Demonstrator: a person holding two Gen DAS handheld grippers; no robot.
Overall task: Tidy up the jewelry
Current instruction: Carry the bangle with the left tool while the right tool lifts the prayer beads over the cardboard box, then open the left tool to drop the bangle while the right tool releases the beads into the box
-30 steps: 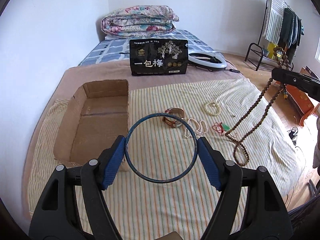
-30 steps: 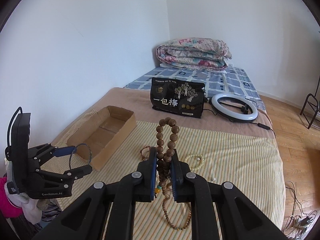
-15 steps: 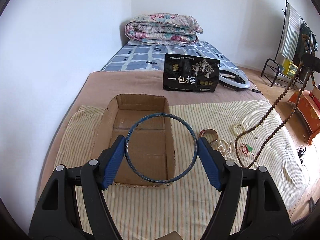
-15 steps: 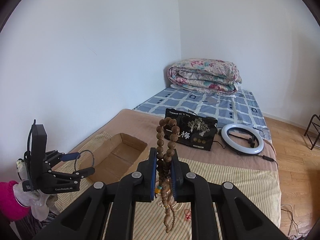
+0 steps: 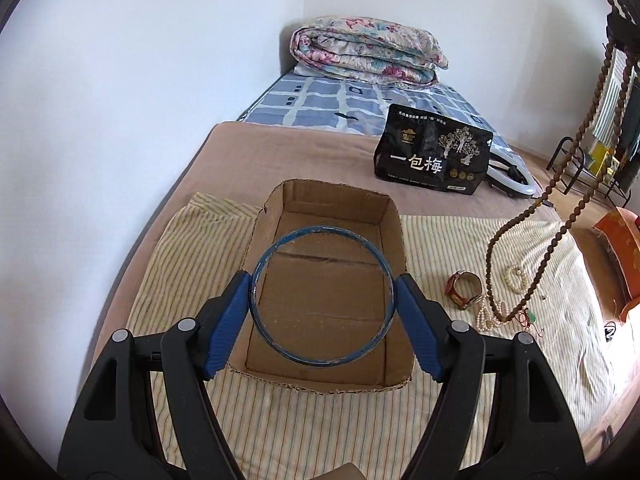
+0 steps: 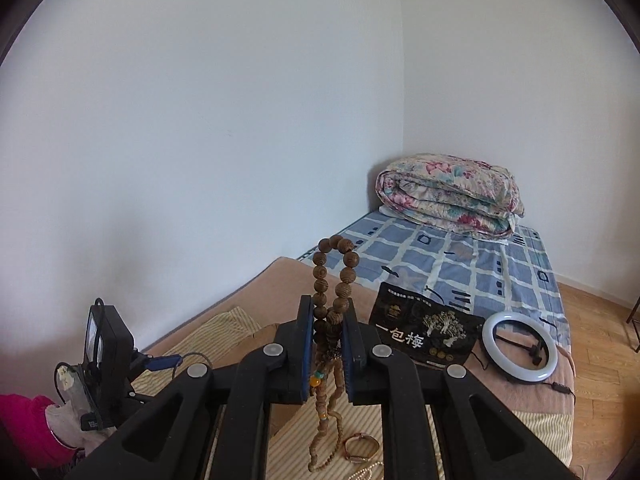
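Note:
My left gripper [image 5: 323, 304] is shut on a thin blue bangle [image 5: 264, 256] and holds it over the open cardboard box [image 5: 396, 220] on the striped cloth. My right gripper [image 6: 327, 340] is shut on a long brown wooden bead necklace [image 6: 344, 276]; its loop hangs down to the cloth and also shows at the right in the left wrist view [image 5: 548, 236]. A brown-strapped watch [image 5: 464, 288], pearl strands [image 5: 490, 316] and a pearl bracelet [image 5: 516, 278] lie on the cloth right of the box. The watch also shows in the right wrist view [image 6: 361, 447].
A black snack bag [image 5: 434, 154] stands behind the box, with a white ring light [image 6: 519, 346] beside it. A folded floral quilt [image 5: 368, 50] lies at the bed's far end by the wall. A clothes rack [image 5: 580, 160] stands on the floor at right.
My left gripper has carried the bangle left and now holds it centred over the box. My right gripper has lifted higher, drawing the bead necklace up off the cloth.

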